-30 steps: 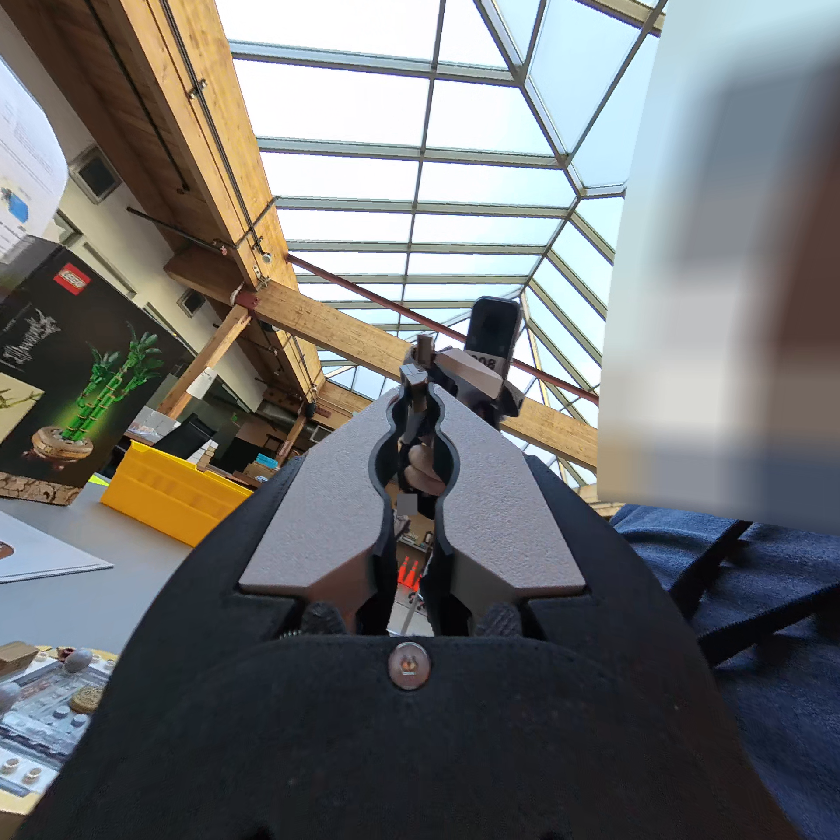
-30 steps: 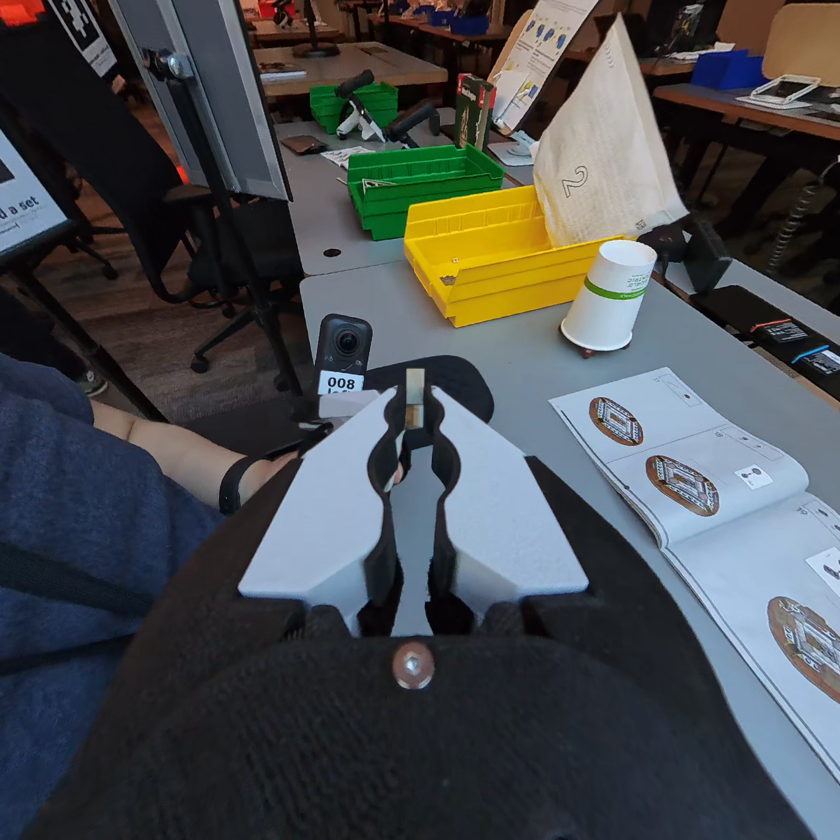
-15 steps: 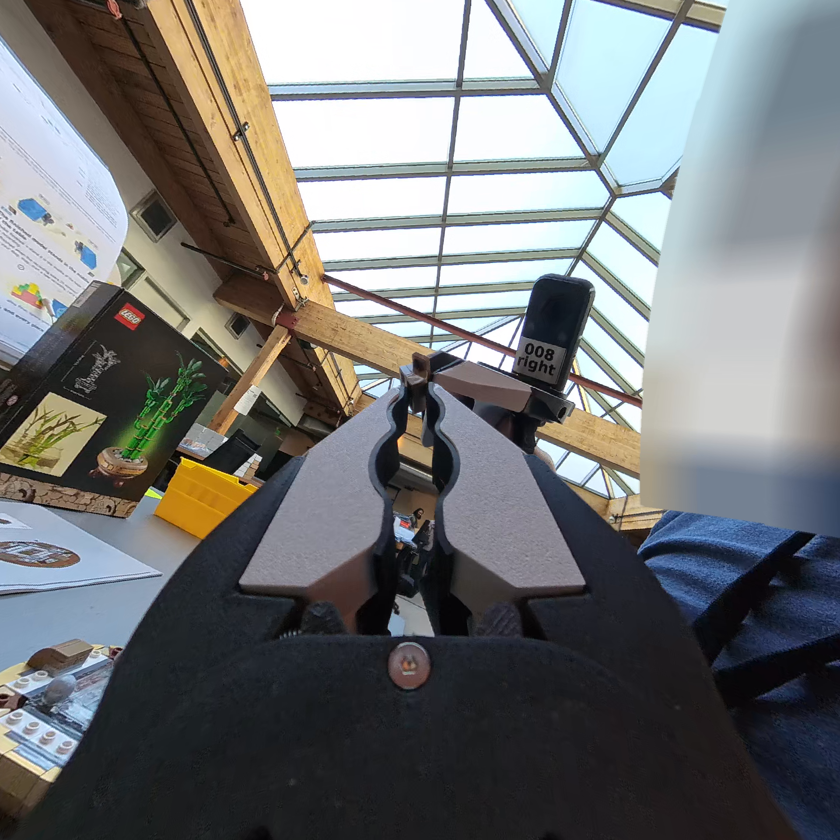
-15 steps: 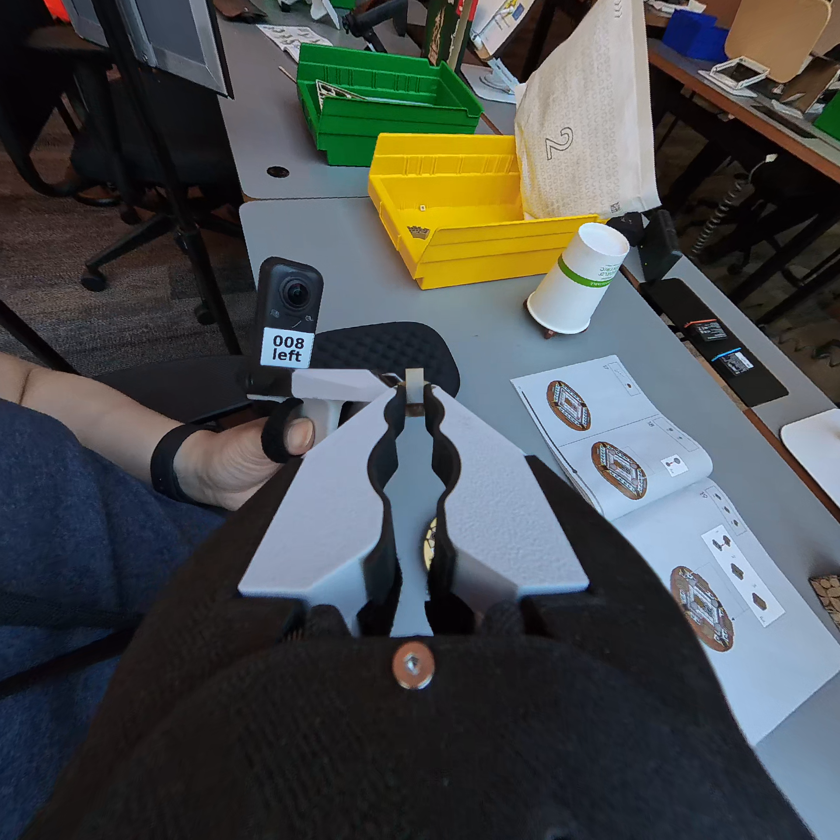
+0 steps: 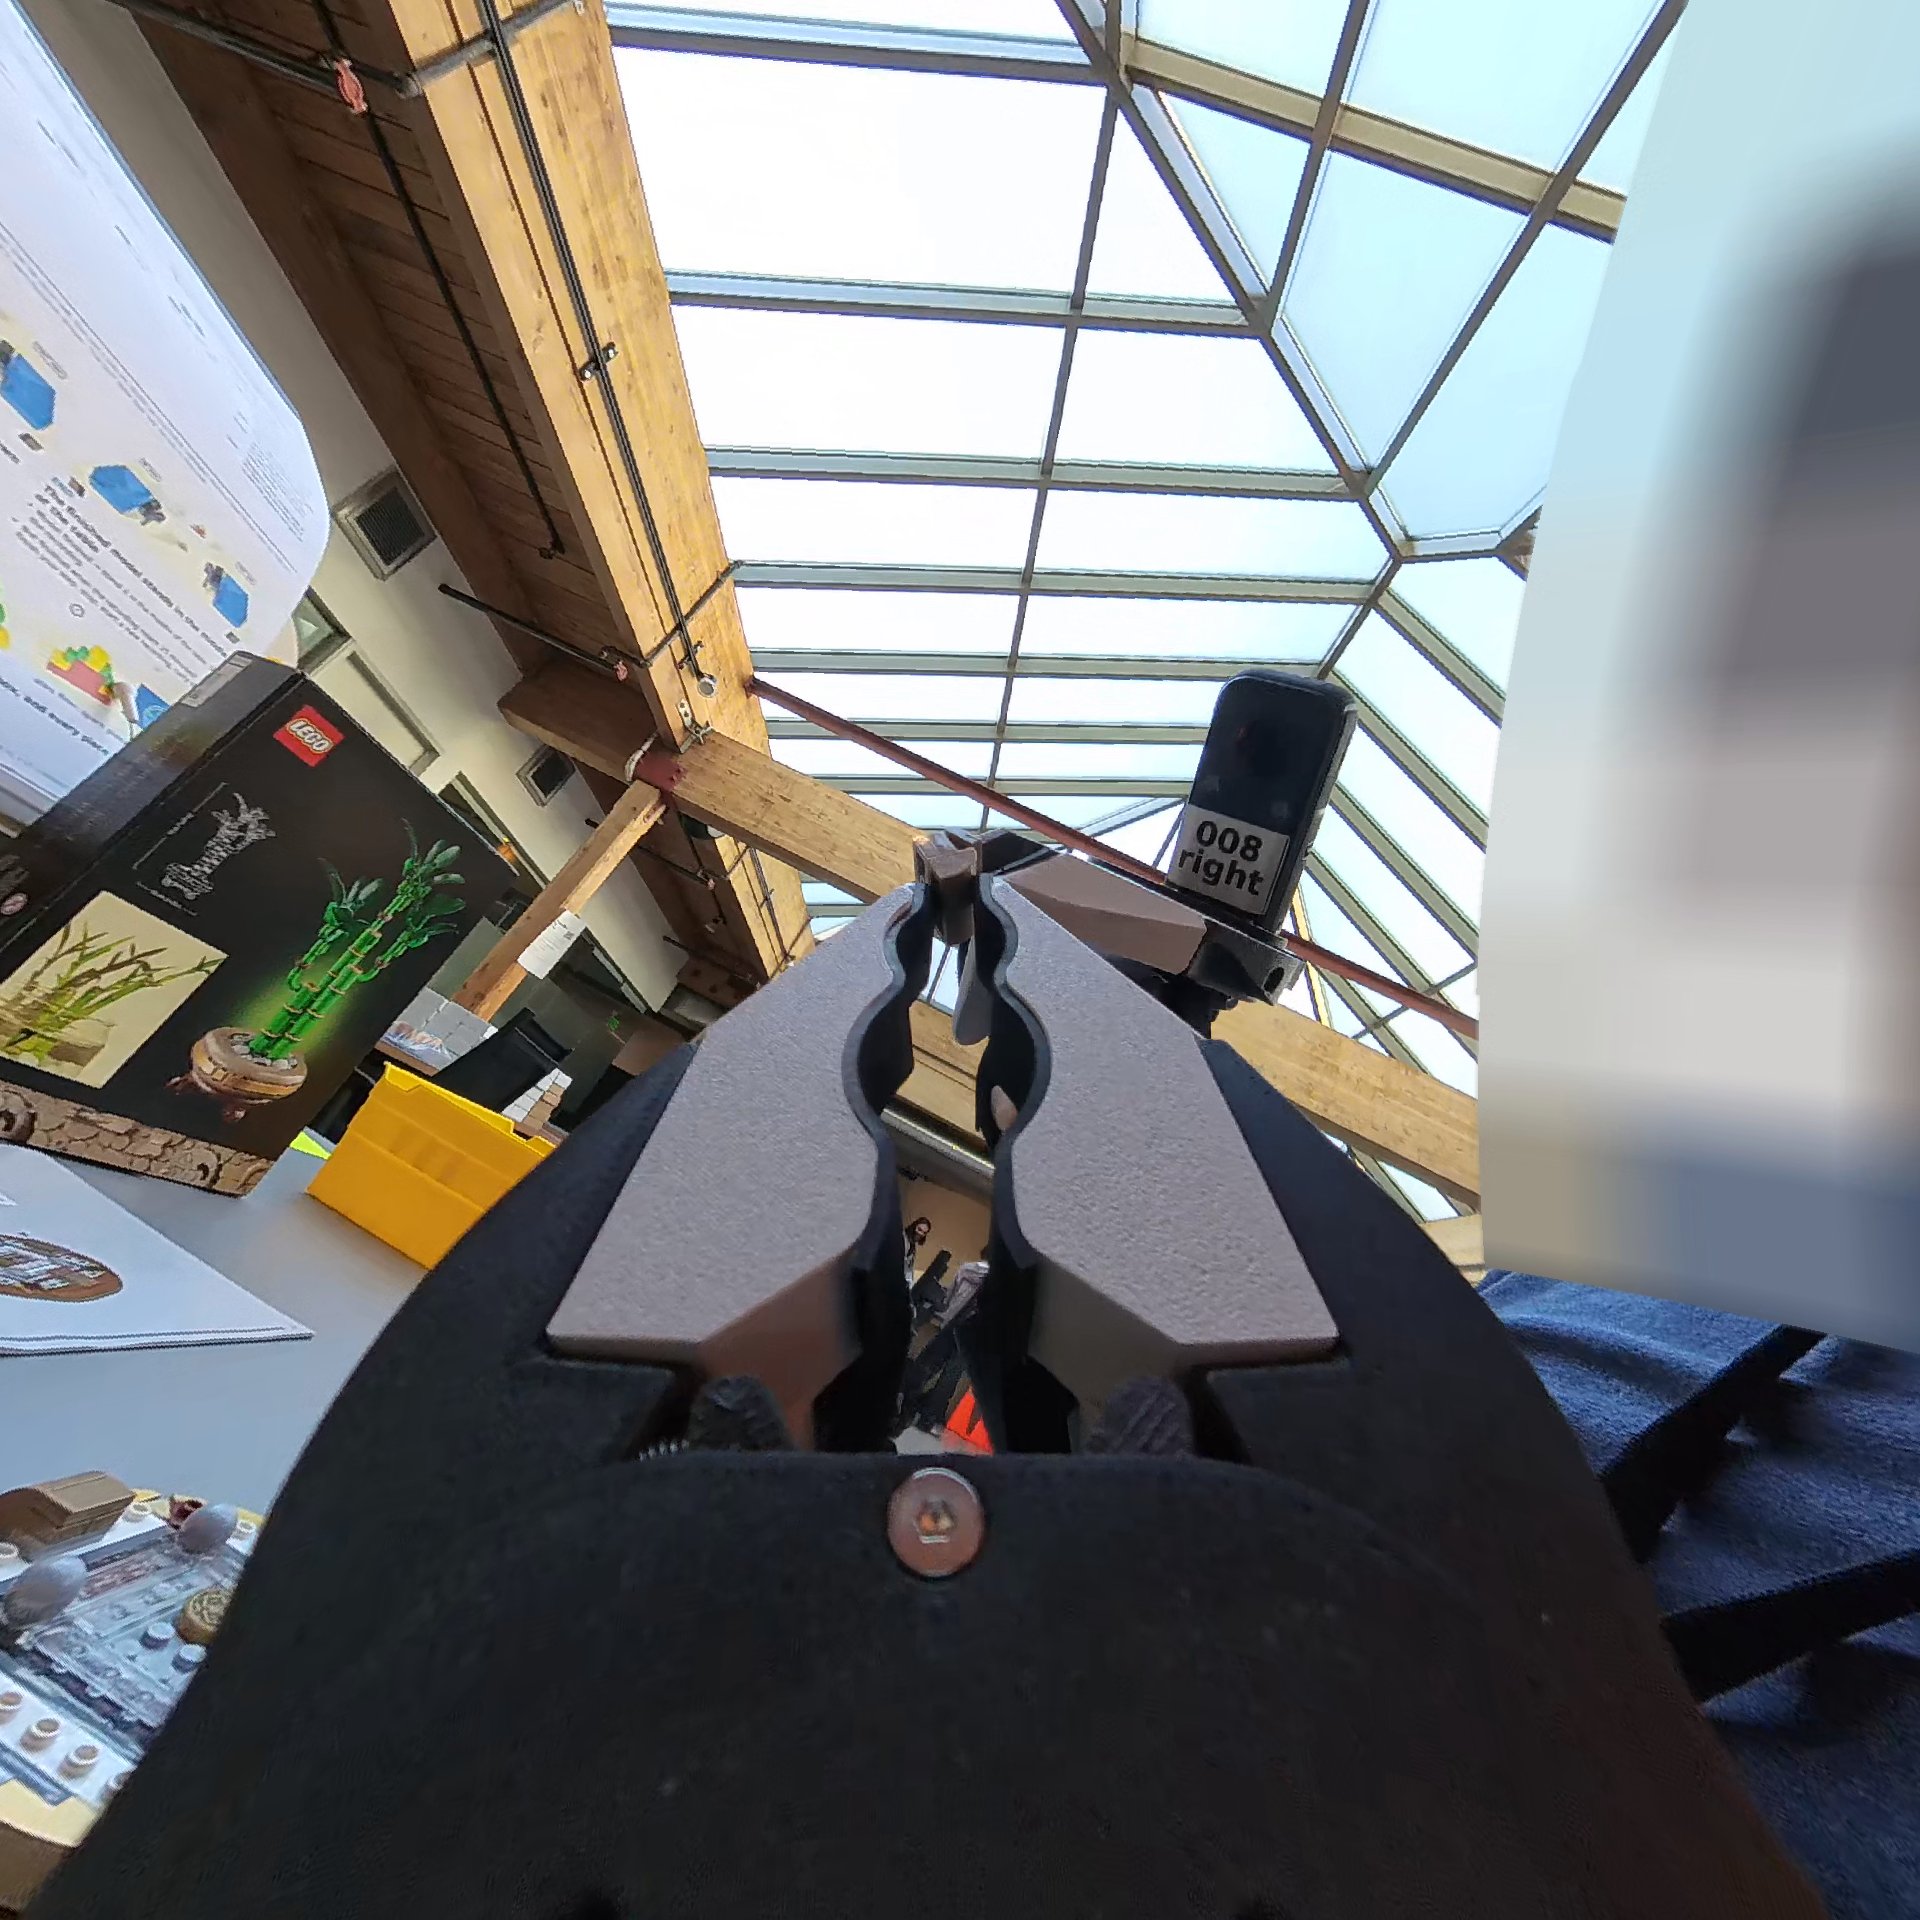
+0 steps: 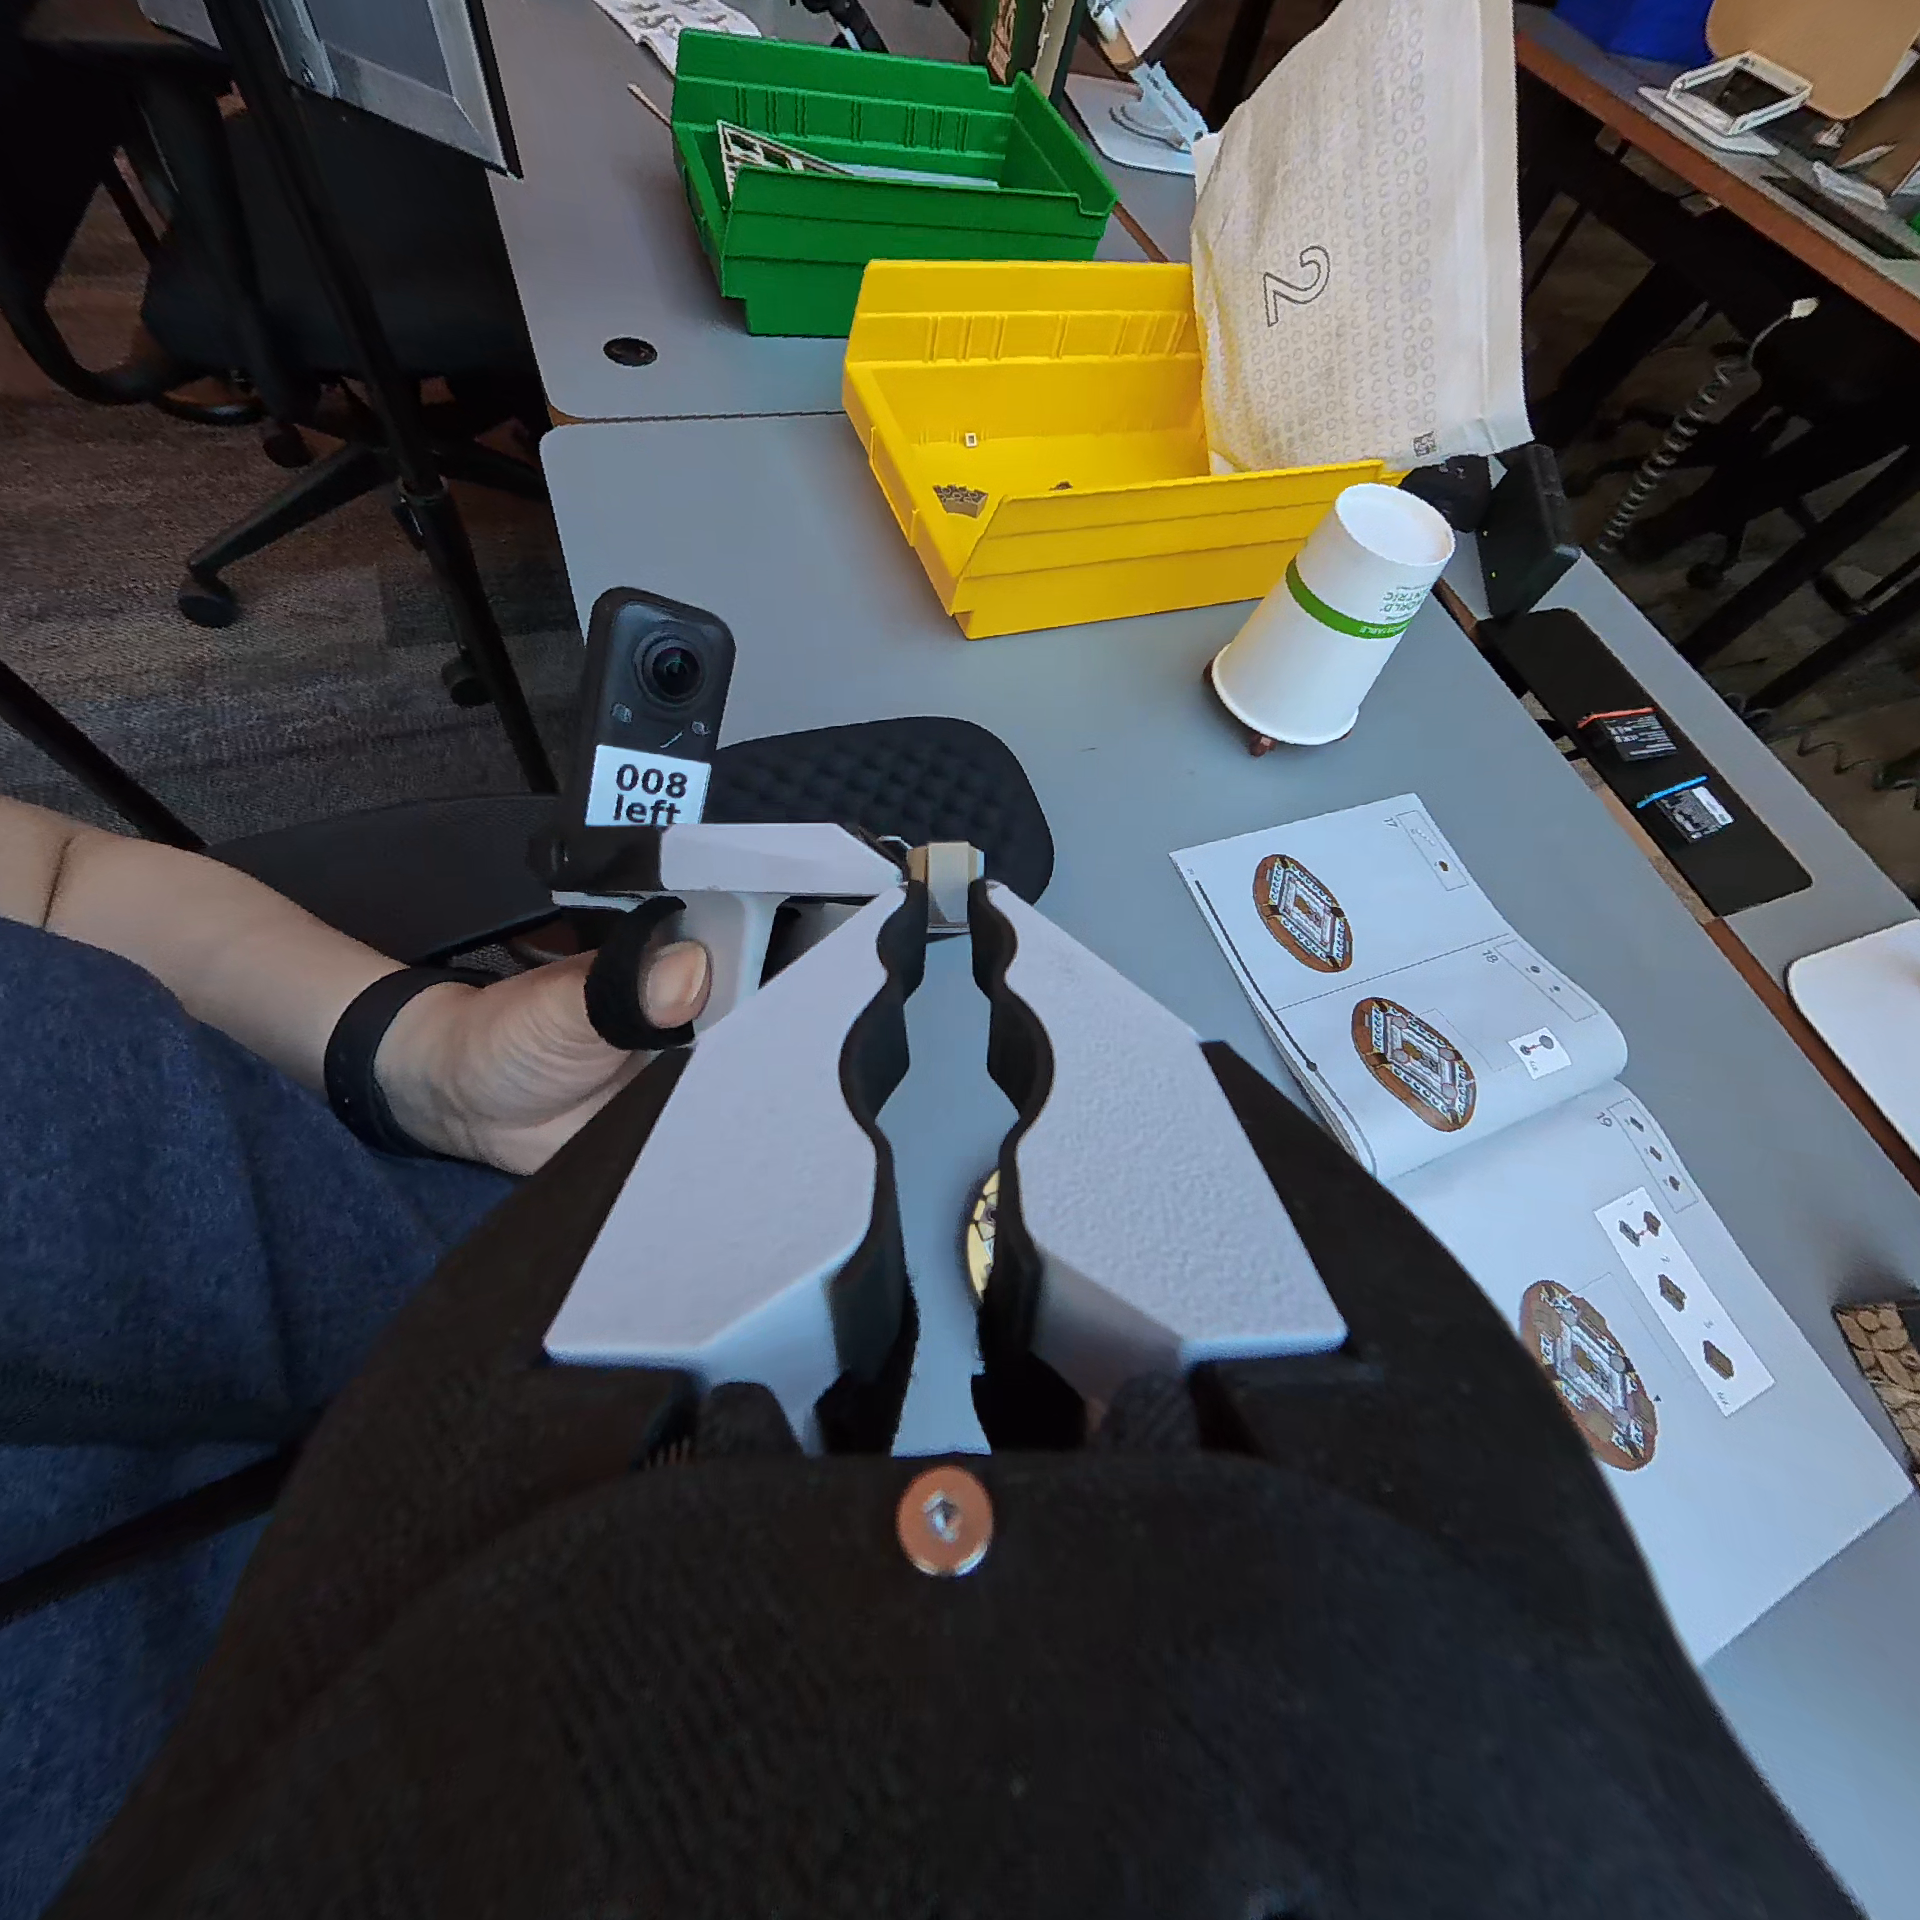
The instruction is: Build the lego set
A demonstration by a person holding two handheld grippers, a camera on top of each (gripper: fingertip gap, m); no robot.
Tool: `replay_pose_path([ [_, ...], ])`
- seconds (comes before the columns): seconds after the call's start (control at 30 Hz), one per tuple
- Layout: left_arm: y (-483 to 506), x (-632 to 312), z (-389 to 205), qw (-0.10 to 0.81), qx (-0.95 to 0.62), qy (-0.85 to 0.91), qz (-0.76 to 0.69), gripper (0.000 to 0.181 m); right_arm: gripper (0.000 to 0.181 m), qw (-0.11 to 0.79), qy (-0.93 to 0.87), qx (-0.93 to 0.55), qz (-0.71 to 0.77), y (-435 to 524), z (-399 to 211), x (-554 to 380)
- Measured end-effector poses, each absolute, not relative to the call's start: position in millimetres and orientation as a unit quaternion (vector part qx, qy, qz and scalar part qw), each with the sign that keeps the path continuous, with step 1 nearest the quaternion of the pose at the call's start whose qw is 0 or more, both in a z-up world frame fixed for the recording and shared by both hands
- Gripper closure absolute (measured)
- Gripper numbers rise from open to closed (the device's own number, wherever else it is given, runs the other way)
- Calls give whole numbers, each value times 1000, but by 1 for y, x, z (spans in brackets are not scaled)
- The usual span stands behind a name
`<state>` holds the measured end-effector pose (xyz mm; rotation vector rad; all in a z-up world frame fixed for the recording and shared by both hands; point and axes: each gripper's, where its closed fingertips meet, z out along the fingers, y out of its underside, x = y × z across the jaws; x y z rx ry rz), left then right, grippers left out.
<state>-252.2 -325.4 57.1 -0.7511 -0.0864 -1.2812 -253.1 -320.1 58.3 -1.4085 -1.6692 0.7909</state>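
Observation:
My left gripper (image 5: 948, 891) points up toward the skylight and is shut on a small brown brick (image 5: 945, 871) at its tips. My right gripper (image 6: 943, 896) is shut on a small tan-grey brick (image 6: 943, 878) at its tips. The two grippers meet tip to tip in the air above the table. The right gripper (image 5: 1091, 920) comes in from the right in the left wrist view. The left gripper (image 6: 790, 857) comes in from the left in the right wrist view. I cannot tell whether the bricks are joined. The part-built round model (image 5: 94, 1621) lies at the lower left.
An open instruction booklet (image 6: 1455, 1091) lies on the grey table (image 6: 1122, 748) to the right. A yellow bin (image 6: 1091, 468), a green bin (image 6: 883, 156), a paper bag (image 6: 1351, 239) and an upturned paper cup (image 6: 1330, 613) stand farther back. The set's box (image 5: 208, 935) stands at the left. My left and right fingertips are right by each other. The part-built round model (image 5: 94, 1621) is about 20 cm from both grippers' fingertips.
Both grippers stay shut and tip to tip. The left gripper has tilted and swung, so the box and booklet show more. The right gripper has pulled back, and the other gripper's hand is now in view.

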Motion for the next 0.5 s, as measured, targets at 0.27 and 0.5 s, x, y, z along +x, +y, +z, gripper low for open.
replay_pose_path([
  [0.27, -326, -257, 58, 736, -334, -49, -586, 176, 172, 382, -662, -565, 310, -321, 59, -258],
  [0.5, -326, -260, 58, 733, -331, -57, -591, 176, 171, 377, -661, -568, 313, -321, 59, -261],
])
